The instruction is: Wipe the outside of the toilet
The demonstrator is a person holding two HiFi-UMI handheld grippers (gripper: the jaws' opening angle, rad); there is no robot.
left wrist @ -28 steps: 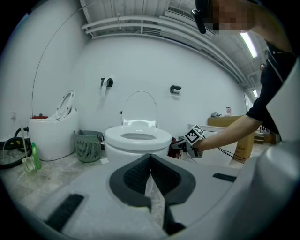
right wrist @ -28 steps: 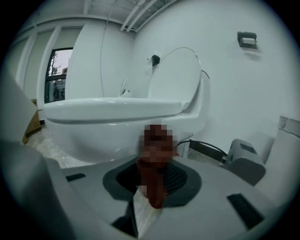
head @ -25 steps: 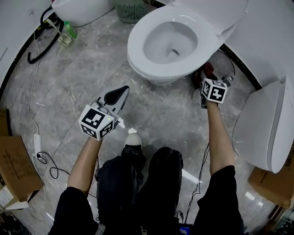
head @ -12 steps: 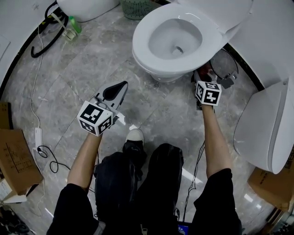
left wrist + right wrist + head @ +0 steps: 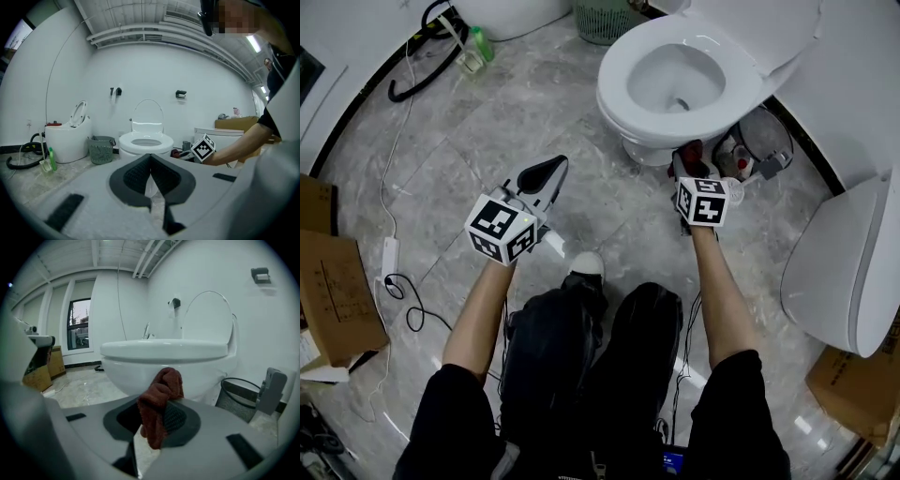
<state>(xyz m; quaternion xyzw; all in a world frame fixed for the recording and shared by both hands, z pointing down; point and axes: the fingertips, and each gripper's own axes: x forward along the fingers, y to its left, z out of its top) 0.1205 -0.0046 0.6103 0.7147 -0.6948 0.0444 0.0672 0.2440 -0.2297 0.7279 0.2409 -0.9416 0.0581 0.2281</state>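
Note:
A white toilet [image 5: 684, 80] with its lid up stands on the grey stone floor; its bowl [image 5: 159, 364] fills the middle of the right gripper view. My right gripper [image 5: 689, 161] is low beside the bowl's front right, shut on a dark red cloth [image 5: 159, 399] that bunches up over the jaws and hangs between them. The cloth [image 5: 690, 155] looks close to the bowl's base; contact cannot be told. My left gripper [image 5: 542, 178] hovers over the floor to the toilet's left, shut and holding nothing. The toilet [image 5: 146, 140] shows straight ahead in the left gripper view.
A black wire bin [image 5: 757, 141] sits right of the toilet. Other toilets stand at the right [image 5: 848, 267] and far left [image 5: 65, 138]. A green basket [image 5: 607, 21], a green bottle [image 5: 478, 47], black hose [image 5: 422, 66], cardboard boxes [image 5: 337, 295] and cables [image 5: 394, 272] lie around.
The head view has shifted, so the toilet now lies further right and up. My right gripper with the cloth has come leftward along the bowl's front. The left gripper stays raised.

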